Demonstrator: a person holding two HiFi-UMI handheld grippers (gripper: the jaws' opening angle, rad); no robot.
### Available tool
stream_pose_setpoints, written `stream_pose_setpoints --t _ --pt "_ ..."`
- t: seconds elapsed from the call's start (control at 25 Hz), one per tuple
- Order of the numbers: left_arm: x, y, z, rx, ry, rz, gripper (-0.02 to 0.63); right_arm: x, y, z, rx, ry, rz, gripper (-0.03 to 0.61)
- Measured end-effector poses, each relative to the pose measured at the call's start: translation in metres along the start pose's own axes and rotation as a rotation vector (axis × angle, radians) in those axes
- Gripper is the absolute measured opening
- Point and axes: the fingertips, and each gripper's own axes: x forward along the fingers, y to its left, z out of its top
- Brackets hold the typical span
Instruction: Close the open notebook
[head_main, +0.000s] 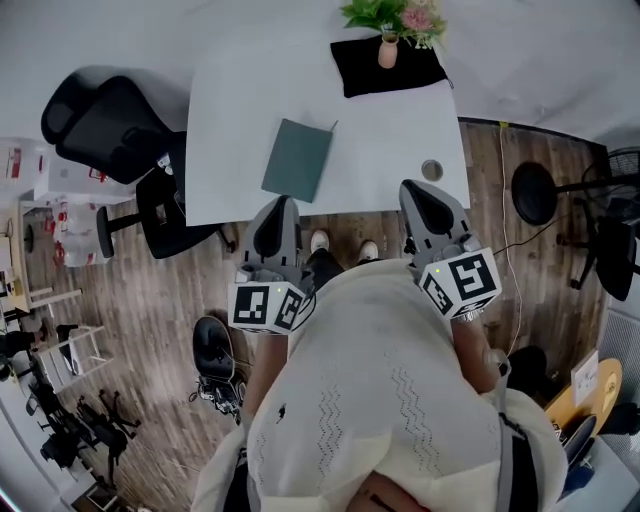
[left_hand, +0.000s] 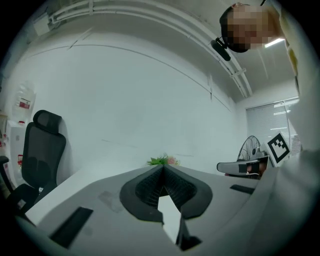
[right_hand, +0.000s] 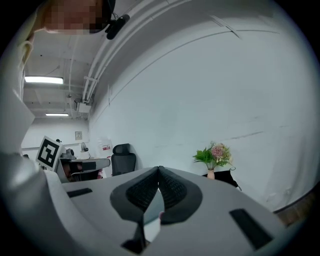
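**Holding both tools clear of the bench; notebook looks closed**

Landmark: the vase (head_main: 388, 50) at the far edge of the bench (head_main: 230, 100).

- The notebook (head_main: 296, 160) lies flat on the bench, green cover up, nearer the person than the vase and to its left in the head view. No pages show, so I judge the close done.
- The left tool (head_main: 280, 208) and right tool (head_main: 415, 195) are well apart from the vase, at the near bench edge by the person's body.
- Both have jaws pressed together with nothing between them.
- Likely reason: there is nothing left to grip, so they are held off the book.

Unclear:
- Both tool views look over the bench at the wall, so neither shows the notebook.
- A thin line runs off the notebook corner nearest the vase. It could be a strap, ribbon or pen.
- The small round item (head_main: 432, 170), nearer than the vase, is too small to name.
- The marker cubes hide the hands.
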Motion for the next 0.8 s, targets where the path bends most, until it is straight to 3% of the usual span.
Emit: stream_pose_setpoints --t 0.16,0.28,0.4,0.8 --pt "-0.005 -0.002 0.020 -0.036 -0.076 -0.025 0.012 -0.007 0.005 0.018 0.051 -0.037 0.040 0.002" --pt "-0.007 -0.014 0.030 0.059 -0.116 -0.071 0.012 -0.013 0.007 0.028 0.017 -0.053 0.044 0.000" --pt "-0.009 -0.027 0.034 0.146 -0.118 -0.089 0.012 -0.018 0.004 0.033 -0.018 -0.060 0.032 0.000" --pt "0.001 -0.029 0.043 0.157 -0.110 -0.072 0.012 -0.012 0.003 0.041 -0.091 -0.069 0.025 0.000"
